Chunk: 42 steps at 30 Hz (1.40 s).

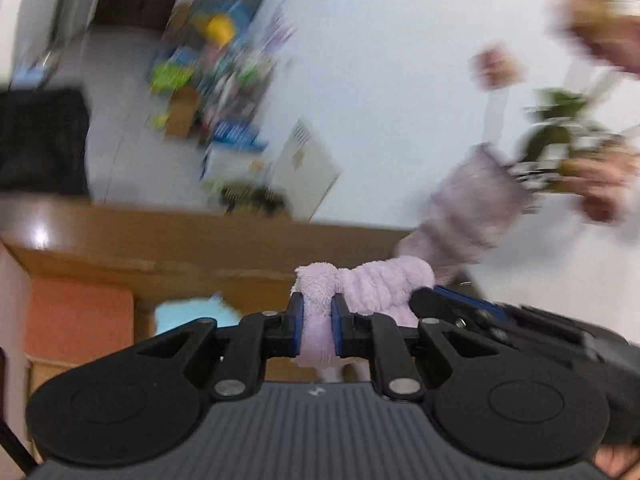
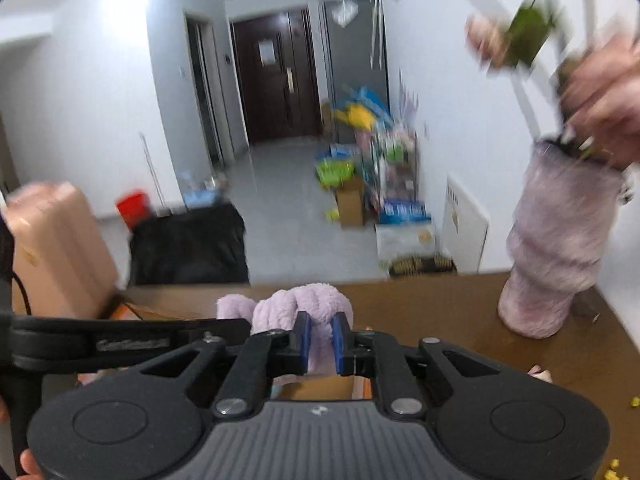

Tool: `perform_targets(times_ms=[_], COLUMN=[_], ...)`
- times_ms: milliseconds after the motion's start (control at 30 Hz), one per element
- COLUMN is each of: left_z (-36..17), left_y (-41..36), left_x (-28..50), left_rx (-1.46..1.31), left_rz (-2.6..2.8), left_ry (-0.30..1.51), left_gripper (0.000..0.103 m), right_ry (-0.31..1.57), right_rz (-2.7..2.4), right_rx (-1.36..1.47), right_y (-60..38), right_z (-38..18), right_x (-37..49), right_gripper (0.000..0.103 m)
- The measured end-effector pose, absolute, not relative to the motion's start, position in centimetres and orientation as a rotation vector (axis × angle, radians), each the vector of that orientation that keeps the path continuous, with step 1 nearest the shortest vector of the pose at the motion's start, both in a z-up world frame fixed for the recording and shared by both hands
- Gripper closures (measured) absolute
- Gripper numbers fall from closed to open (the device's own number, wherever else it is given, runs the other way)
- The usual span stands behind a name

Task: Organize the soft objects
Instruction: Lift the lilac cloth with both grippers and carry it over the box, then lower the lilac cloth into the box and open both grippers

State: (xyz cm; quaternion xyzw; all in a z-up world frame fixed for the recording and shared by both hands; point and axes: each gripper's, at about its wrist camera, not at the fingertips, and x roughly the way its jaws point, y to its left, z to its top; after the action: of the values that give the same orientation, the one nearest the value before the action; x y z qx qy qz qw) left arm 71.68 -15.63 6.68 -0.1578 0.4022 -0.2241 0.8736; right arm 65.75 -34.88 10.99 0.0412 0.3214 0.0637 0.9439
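A lilac fluffy cloth [image 1: 380, 284] is bunched up and held between both grippers above the edge of a brown table [image 1: 160, 240]. My left gripper [image 1: 318, 320] is shut on one end of it, blue pads pressing the pile. The right gripper's black finger [image 1: 460, 304] reaches the cloth from the right. In the right wrist view my right gripper [image 2: 320, 340] is shut on the other end of the cloth [image 2: 304, 300]. The left gripper's arm [image 2: 132, 344] comes in from the left beside it. The views are blurred.
A fuzzy lilac vase with flowers [image 2: 552, 256] stands on the brown table [image 2: 440, 308] at the right. Beyond the table are a pink suitcase [image 2: 60, 236], a black bag [image 2: 188, 244] and a heap of colourful boxes [image 2: 368, 168]. An orange box [image 1: 76, 316] sits below the table.
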Motion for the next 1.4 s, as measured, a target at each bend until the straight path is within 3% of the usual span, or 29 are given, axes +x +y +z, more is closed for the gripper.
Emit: perform_targets(times_ms=[233, 433, 533, 667, 800, 900, 1100, 1400], left_z=[0.9, -0.9, 0.0, 3.5, 8.0, 11.8, 17.2, 18.8], left_y=[-15.9, -15.2, -15.3, -13.7, -12.6, -10.9, -6.7, -3.4], left_x=[75.4, 76.3, 75.8, 73.8, 70.7, 67.3, 59.1, 49.6], left_rx=[-0.315, -0.312, -0.250, -0.206, -0.126, -0.067, 0.048, 0.056], left_rz=[-0.421, -0.390, -0.393, -0.343, -0.317, -0.264, -0.131, -0.072], left_ry=[0.944, 0.991, 0.966, 0.885, 0.827, 0.747, 0.601, 0.538], left_gripper=[0.088, 0.088, 0.076, 0.043, 0.040, 0.031, 0.019, 0.016], right_ry=[0.742, 0.790, 0.824, 0.790, 0.742, 0.703, 0.602, 0.534], right_rz=[0.082, 0.075, 0.072, 0.093, 0.092, 0.097, 0.074, 0.084], right_rx=[-0.097, -0.138, -0.128, -0.023, -0.003, -0.001, 0.007, 0.056], right_y=[-31.7, -30.0, -30.0, -31.6, -32.7, -33.4, -35.4, -34.8], right_z=[4.4, 1.6, 1.4, 3.6, 7.2, 10.1, 15.4, 17.8], right_x=[70.6, 72.1, 72.0, 70.4, 68.1, 65.3, 57.6, 48.4], right_gripper=[0.096, 0.095, 0.092, 0.087, 0.086, 0.077, 0.041, 0.029])
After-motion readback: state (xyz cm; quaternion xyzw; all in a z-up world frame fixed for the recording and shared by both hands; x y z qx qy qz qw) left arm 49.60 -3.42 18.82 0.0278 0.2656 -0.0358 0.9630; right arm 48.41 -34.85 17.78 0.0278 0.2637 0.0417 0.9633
